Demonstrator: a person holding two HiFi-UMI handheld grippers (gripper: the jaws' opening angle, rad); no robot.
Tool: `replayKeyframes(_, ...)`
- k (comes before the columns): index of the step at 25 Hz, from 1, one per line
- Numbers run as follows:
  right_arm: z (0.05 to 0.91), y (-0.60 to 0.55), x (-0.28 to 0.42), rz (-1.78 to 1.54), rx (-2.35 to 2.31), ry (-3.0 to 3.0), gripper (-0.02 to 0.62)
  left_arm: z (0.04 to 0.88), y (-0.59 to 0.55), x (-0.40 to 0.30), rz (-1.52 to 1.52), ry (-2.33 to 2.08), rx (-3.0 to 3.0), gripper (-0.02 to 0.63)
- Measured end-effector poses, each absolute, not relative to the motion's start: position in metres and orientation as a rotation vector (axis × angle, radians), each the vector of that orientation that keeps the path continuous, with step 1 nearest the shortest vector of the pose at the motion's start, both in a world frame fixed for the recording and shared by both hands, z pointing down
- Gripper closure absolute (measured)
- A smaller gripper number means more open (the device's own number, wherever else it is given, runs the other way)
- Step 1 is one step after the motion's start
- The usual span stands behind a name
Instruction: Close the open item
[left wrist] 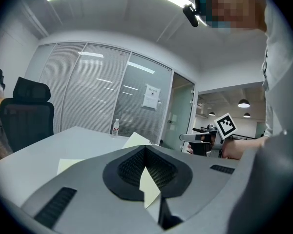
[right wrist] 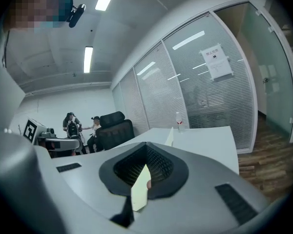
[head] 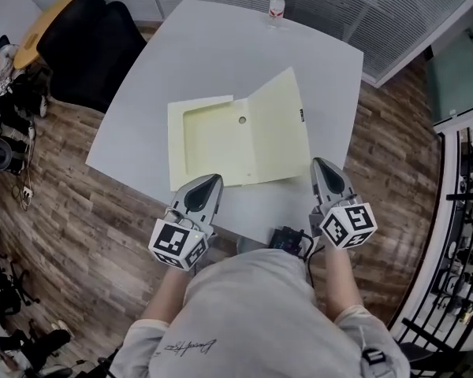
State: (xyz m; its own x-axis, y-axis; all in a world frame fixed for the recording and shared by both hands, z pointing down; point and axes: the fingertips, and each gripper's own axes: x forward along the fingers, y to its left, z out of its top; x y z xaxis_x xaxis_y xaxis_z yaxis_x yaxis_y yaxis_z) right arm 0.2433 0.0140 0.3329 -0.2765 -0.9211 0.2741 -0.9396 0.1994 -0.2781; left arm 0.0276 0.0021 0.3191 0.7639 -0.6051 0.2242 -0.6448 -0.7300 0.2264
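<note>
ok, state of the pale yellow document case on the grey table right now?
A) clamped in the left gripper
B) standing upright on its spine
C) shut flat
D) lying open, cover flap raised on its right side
D: the pale yellow document case lies open on the grey table, with its shallow tray exposed and its cover flap angled up at the right.

Folder point(head: 221, 144) looks like matt pale-yellow plastic (could be card, can't tell). The counter point(head: 213, 46) is smooth matt grey, the floor point(head: 63, 203) wood-grain plank, the bottle point(head: 277, 6) clear plastic.
</note>
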Motion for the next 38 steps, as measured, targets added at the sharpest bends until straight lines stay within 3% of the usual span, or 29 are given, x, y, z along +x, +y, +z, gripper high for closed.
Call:
replayKeyframes(13,0.395,-0.012,0.314,0.719,1.936,-2.238,0.583,0.333,-0.032,0.03,0.263,-1.039,2.63,0.597)
replayKeyframes(38,0.48,-0.062,0.311,0.806,1.787,-2.175,0.582,0.39,-0.077,-0.013,0.344,-1.021,2.537,0.597)
